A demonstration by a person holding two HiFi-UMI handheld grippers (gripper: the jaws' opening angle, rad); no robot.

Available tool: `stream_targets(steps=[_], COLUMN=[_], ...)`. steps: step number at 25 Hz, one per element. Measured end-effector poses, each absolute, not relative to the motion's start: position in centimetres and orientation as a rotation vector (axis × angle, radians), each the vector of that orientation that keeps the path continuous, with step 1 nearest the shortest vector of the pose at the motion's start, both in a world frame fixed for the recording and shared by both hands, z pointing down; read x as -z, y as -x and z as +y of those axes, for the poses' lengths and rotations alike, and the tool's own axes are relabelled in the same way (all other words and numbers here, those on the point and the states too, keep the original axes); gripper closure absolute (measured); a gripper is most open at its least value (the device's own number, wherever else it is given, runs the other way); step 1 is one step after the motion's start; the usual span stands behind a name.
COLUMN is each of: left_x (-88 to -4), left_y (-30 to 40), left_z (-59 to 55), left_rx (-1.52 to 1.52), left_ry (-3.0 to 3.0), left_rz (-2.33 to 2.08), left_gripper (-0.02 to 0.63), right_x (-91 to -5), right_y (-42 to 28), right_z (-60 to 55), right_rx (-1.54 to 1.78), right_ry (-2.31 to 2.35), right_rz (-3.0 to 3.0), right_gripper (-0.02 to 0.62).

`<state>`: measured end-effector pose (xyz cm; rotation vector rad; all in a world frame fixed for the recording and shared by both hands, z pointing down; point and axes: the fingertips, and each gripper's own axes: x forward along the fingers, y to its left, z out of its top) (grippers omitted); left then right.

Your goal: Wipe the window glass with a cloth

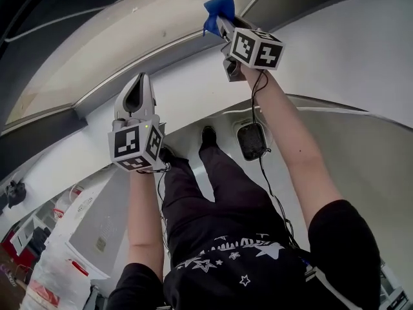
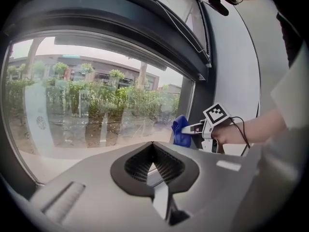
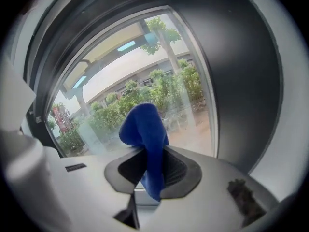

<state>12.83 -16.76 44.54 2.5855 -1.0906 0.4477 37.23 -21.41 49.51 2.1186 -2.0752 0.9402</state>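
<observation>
The window glass [image 1: 129, 37] fills the upper left of the head view, with shrubs and a building behind it. A blue cloth [image 1: 218, 8] is pinched in my right gripper [image 1: 222, 23], which is shut on it and holds it up at the pane's right edge, beside the dark frame. In the right gripper view the cloth [image 3: 145, 129] bulges out of the jaws in front of the glass [image 3: 159, 95]. My left gripper [image 1: 141, 81] hangs lower and to the left, shut and holding nothing, pointing at the glass [image 2: 96, 110]. From it I see the cloth [image 2: 180, 131] and the right gripper [image 2: 195, 128].
A dark frame post [image 3: 241, 81] borders the pane on the right, with white wall [image 1: 361, 50] beyond it. A pale sill [image 1: 97, 95] runs below the glass. Under me are the person's legs [image 1: 213, 192], a black device with a cable [image 1: 251, 141], and white boxes [image 1: 84, 225] at lower left.
</observation>
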Motion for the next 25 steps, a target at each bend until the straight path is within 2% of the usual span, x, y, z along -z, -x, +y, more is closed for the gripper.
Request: stream_targets(steps=[6, 15, 21, 25], left_x=[-45.0, -45.1, -45.7, -46.3], left_y=[-16.8, -19.5, -16.6, -12.1], left_z=[-16.6, -16.3, -15.9, -15.5], left_rx=[-0.464, -0.457, -0.450, -0.439], left_ry=[-2.605, -2.633, -2.587, -2.532], left_rz=[-1.027, -0.976, -1.029, -1.111], left_gripper=[0.597, 0.597, 0.597, 0.597], right_x=[-50.6, -51.7, -52.2, -52.7], right_y=[-42.8, -44.6, -41.7, -35.2], right_z=[-19.6, -18.1, -17.7, -18.4], right_rx=[-1.001, -1.022, -1.011, -1.011], right_ry=[-2.243, -2.259, -2.161, -2.021], right_rz=[-1.974, -1.928, -1.951, -2.045], right_gripper=[0.522, 0.522, 0.522, 0.522])
